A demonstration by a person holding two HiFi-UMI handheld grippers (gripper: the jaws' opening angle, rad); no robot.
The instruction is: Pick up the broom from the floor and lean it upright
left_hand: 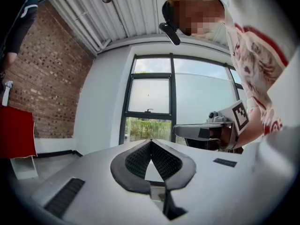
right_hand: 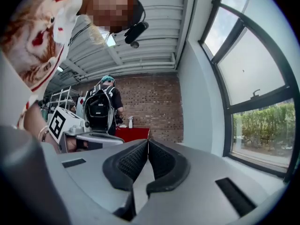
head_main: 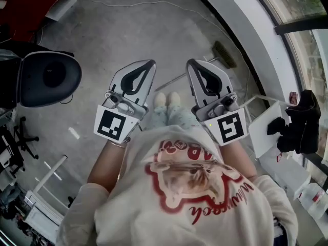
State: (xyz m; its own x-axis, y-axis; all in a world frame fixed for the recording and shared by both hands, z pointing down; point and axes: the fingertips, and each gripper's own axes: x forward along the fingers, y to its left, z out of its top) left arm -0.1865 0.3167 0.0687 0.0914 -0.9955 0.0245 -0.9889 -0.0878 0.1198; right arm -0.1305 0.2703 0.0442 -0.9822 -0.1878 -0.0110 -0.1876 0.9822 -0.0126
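A: Where do the two claws stand?

B: Side by side, level, out in front of the person. The left gripper has its jaws pressed tip to tip with nothing between them. The right gripper is the same, closed and empty.

A: And the broom?

B: The broom lies flat on the concrete floor, beyond the right gripper and near the foot of the curved white wall. Its handle runs back toward the person's shoes, partly behind that claw. Neither claw touches it.

A: What else?

B: A dark chair at the left.
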